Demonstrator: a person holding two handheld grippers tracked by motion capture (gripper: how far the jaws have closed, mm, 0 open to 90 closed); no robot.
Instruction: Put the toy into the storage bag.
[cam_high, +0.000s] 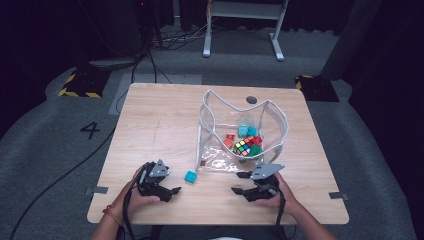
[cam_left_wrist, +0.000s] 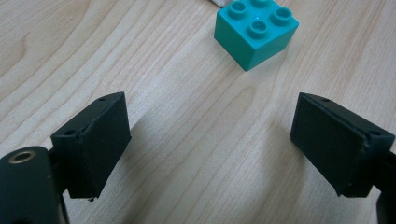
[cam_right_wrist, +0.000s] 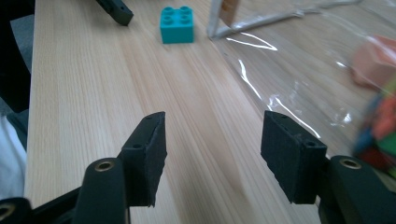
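Plainly, the coming move turns on the teal brick (cam_high: 190, 176), which sits alone on the wooden table (cam_high: 160, 115), just off the near left corner of the clear pouch (cam_high: 272, 120) and apart from it. Starting at the left of the high view, the left gripper (cam_high: 172, 190) rests low by the near edge with its jaws released and nothing between them; the brick lies at about one o'clock from its tips, close by. In the left gripper view the same brick (cam_left_wrist: 256, 31) stands studs up at roughly twelve to one o'clock ahead of the spread jaws, turned cornerwise to them, so its flat faces do not yet square with the pads; it looks almost square in plan, with no long axis to speak of. Moving right, the brick lies between the two tools, and my judgement is that the left one is nearer and better aimed. The right gripper (cam_high: 240, 183) is likewise released and empty, pointing toward nine o'clock; in the right gripper view the brick (cam_right_wrist: 177, 24) sits far ahead at about eleven o'clock, with the pouch's white-edged corner just beside it. Farther right, inside the pouch, a puzzle cube (cam_high: 242, 147) and other coloured bricks are blurred by plastic glare, and their count is hard to make out.
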